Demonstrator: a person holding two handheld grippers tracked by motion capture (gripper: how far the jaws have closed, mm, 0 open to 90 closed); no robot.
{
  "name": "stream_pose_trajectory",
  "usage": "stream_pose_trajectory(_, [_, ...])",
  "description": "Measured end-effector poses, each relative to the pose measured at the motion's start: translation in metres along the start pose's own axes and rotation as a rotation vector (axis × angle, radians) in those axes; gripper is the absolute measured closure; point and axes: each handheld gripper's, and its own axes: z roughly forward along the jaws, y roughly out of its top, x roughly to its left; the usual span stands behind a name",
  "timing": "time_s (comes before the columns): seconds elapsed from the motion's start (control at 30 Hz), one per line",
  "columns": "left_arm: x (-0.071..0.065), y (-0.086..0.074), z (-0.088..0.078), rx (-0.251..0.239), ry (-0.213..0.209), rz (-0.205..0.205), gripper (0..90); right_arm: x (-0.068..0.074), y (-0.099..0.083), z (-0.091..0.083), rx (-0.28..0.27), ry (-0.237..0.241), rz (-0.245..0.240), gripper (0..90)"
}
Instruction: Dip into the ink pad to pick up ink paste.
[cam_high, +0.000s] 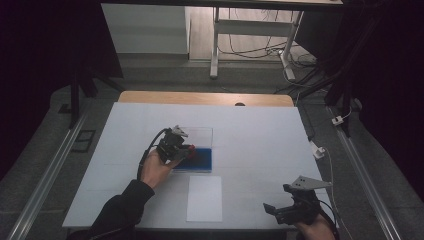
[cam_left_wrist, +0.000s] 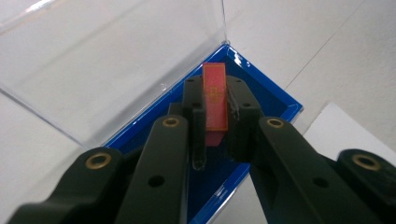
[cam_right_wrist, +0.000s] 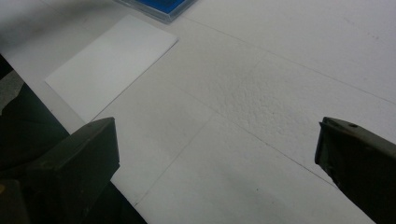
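The left hand-held gripper (cam_left_wrist: 215, 126) pinches a small red block (cam_left_wrist: 215, 100) over the blue tray (cam_high: 200, 159) of a clear-lidded box mid-surface (cam_high: 260, 130). The right hand-held gripper (cam_right_wrist: 217, 154) hovers wide apart and empty near the surface's front right edge, a white sheet (cam_high: 204, 198) to its left.

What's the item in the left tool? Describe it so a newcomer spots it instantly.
Start at the white table, then find the case with a blue tray and a raised clear lid near its middle. Over that tray the left tool pinches a small flat red block standing on edge. It is the one red thing there; the white sheet nearby lies flat.
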Motion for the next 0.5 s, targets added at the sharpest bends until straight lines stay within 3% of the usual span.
stream_pose_trajectory(0.27, [0.002, -0.004, 0.010, 0.054, 0.029, 0.006, 79.8, 0.001, 0.000, 0.001, -0.002, 0.002, -0.008, 0.0])
stream_pose_trajectory(0.5, [0.003, -0.009, 0.012, 0.040, 0.022, -0.004, 80.0, 0.002, 0.000, 0.001, 0.002, -0.001, -0.011, 0.0])
